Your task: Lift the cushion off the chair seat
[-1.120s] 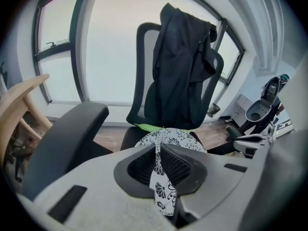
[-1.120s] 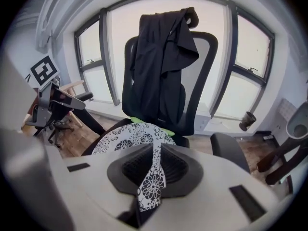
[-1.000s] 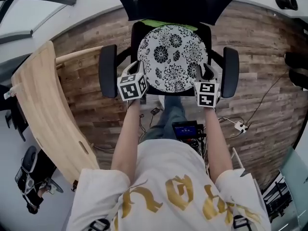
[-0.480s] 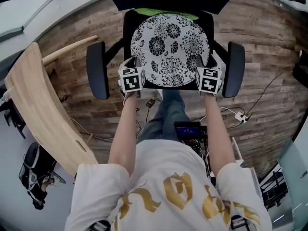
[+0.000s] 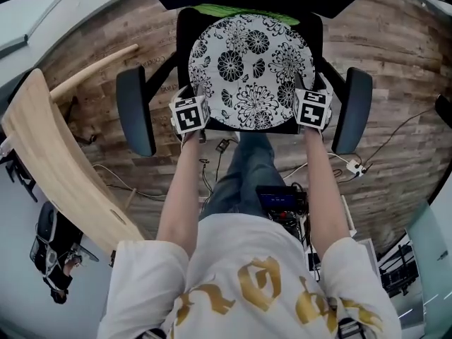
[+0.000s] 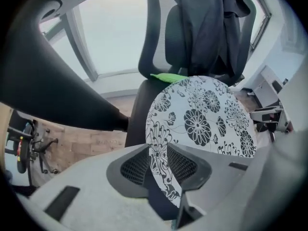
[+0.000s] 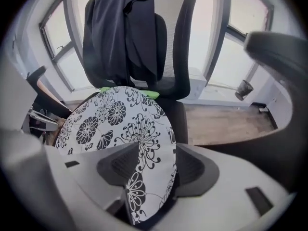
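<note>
The round white cushion with black flowers (image 5: pixel 251 73) lies on the black chair seat (image 5: pixel 212 127). My left gripper (image 5: pixel 198 101) is at the cushion's front left edge and my right gripper (image 5: pixel 305 94) at its front right edge, both pointing steeply down. In the left gripper view the cushion (image 6: pixel 202 114) has its rim between the left gripper's (image 6: pixel 159 162) jaws, which are opening. In the right gripper view the cushion's (image 7: pixel 120 119) rim stands loosely between the right gripper's (image 7: pixel 156 165) wide, still opening jaws.
The chair's armrests (image 5: pixel 134 111) (image 5: pixel 353 108) flank both grippers closely. A green item (image 5: pixel 244 13) peeks out behind the cushion. A dark jacket (image 7: pixel 125 28) hangs on the backrest. A curved wooden board (image 5: pixel 56 168) stands at the left; cables (image 5: pixel 353 168) lie on the floor.
Both grippers sank with the cushion, which now rests on the seat between the armrests.
</note>
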`<action>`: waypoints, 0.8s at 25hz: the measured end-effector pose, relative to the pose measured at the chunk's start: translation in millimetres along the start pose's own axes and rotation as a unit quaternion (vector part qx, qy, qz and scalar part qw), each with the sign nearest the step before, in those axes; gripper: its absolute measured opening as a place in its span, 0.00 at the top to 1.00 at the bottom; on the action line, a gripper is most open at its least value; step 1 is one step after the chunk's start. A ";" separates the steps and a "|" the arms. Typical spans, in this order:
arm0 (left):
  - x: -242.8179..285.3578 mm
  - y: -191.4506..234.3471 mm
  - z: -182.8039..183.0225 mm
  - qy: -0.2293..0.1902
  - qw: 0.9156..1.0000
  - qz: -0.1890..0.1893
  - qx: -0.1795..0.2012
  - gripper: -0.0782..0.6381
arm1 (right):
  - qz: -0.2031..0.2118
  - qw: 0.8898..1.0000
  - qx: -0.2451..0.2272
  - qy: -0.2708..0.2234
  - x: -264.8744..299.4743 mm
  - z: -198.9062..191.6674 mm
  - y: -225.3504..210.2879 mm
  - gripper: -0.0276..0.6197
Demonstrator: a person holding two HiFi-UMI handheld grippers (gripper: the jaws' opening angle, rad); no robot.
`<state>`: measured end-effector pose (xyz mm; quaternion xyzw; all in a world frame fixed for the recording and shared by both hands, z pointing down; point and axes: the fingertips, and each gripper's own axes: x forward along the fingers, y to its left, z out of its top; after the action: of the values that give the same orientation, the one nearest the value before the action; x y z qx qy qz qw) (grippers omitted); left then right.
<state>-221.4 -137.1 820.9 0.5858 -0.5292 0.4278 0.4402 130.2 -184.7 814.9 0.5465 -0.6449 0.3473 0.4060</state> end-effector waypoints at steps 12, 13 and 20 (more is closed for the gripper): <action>25.1 10.4 -1.7 0.015 1.000 0.010 -0.015 0.71 | -0.030 0.998 0.029 0.047 35.2 -10.0 -18.1 0.59; 27.7 8.9 -1.7 0.020 1.000 0.007 -0.011 0.70 | -0.031 0.998 0.029 0.054 37.5 -13.6 -20.0 0.59; 41.8 9.8 -10.1 0.047 0.999 0.007 -0.011 0.63 | -0.028 0.994 0.045 0.093 50.1 -30.1 -21.9 0.59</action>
<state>-228.4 -138.0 864.4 0.5564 -0.5166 0.4519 0.4683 152.6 -182.7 873.1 0.5473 -0.5726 0.4139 0.4486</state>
